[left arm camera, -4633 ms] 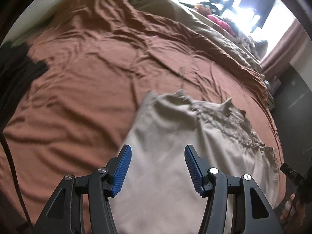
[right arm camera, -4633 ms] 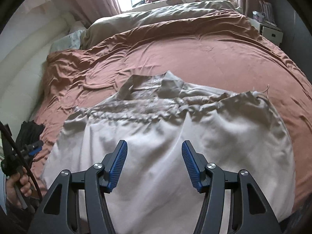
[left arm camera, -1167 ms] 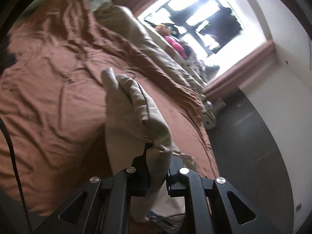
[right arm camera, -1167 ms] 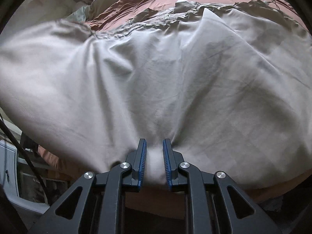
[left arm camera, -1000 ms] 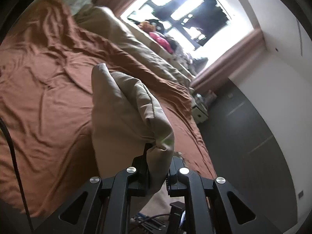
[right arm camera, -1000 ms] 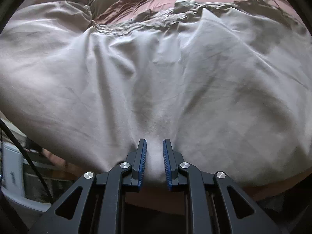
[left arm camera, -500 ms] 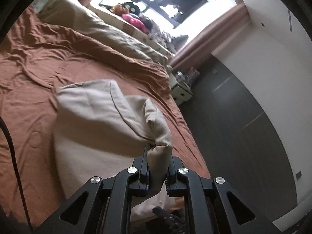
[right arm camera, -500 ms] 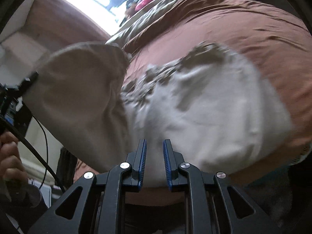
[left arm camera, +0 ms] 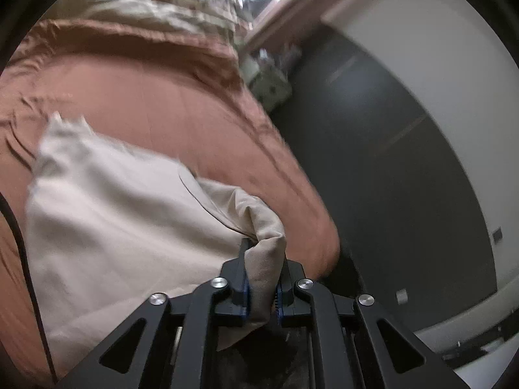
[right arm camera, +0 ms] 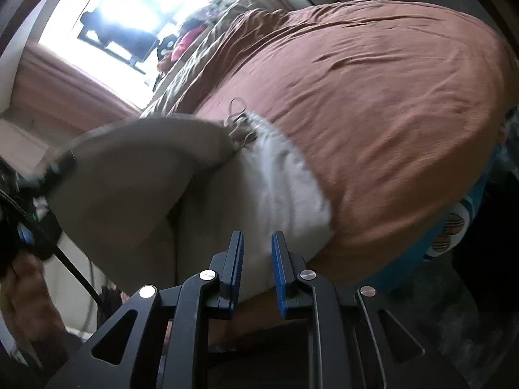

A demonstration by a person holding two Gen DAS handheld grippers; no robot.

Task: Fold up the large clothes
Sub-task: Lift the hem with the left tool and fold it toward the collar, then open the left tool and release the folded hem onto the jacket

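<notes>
Left gripper (left arm camera: 262, 278): fingers pressed close together, thick bunch of beige garment (left arm camera: 123, 227) pinched between blue pads, cloth bulging above fingertips. Gripper tilted, pointing along bed edge.

Right gripper (right arm camera: 256, 259): fingers (right arm camera: 236, 259) nearly parallel, narrow gap between blue pads, garment edge lying in this gap; pads look slightly apart from cloth, grip not certain.

In right wrist view, person's left hand (right arm camera: 22, 295) visible at far left, blurred, wrapped around handle of left gripper, black cable running beside it.
</notes>
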